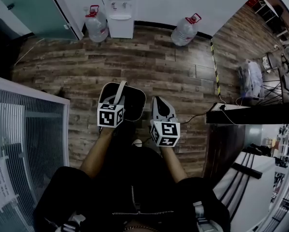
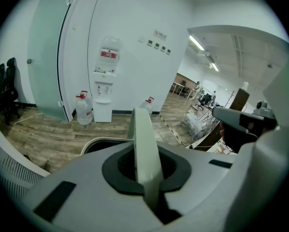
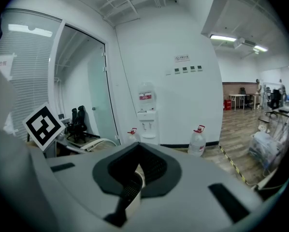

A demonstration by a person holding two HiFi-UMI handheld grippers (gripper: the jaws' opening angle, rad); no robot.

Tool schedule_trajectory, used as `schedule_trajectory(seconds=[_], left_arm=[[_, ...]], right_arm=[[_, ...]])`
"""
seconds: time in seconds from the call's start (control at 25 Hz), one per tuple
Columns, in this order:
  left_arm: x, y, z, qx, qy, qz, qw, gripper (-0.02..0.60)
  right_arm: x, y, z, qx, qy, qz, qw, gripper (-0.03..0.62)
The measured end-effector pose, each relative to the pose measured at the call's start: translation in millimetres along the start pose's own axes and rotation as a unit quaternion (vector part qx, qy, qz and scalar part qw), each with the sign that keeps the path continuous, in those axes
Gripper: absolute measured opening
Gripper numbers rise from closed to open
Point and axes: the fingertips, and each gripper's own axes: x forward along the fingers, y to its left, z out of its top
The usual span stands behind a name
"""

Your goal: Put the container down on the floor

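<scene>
A dark container (image 1: 135,105) with a pale rim hangs above the wood floor (image 1: 149,66), in front of the person's legs. My left gripper (image 1: 121,88) lies over its opening and is shut on a pale strip of it, handle or rim. In the left gripper view the jaws (image 2: 140,124) are closed on that strip, and the container's curved rim (image 2: 98,141) shows just to their left. My right gripper (image 1: 160,100) hovers beside the container's right edge, apart from it. Its jaws (image 3: 135,182) are shut with nothing in them. The container's rim (image 3: 93,143) shows at its left.
A water dispenser (image 1: 119,11) stands against the far wall between two big water bottles (image 1: 96,25) (image 1: 185,30). A glass partition with blinds (image 1: 23,129) is close on the left. A dark desk (image 1: 251,115) with cables is close on the right. Yellow-black tape (image 1: 214,66) crosses the floor.
</scene>
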Motion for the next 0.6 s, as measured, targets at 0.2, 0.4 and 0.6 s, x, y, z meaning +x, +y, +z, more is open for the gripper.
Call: schedule_trajectory(seconds=[0.2, 0.4, 0.6], left_arm=[[33.9, 21.9, 44.6, 0.013, 0.003, -0.018, 0.9998, 0.017], [63.7, 45.6, 79.4, 0.026, 0.005, -0.033, 0.9991, 0.017], [84.4, 63.9, 113.6, 0.032, 0.001, -0.04, 0.9987, 0.017]], right_arm=[[55.4, -8.0, 26.3, -0.002, 0.01, -0.011, 1.0, 0.011], [103.8, -8.0, 46.0, -0.014, 0.017, -0.02, 1.0, 0.011], [137.4, -14.1, 66.5, -0.013, 0.005, -0.029, 0.999, 0.011]])
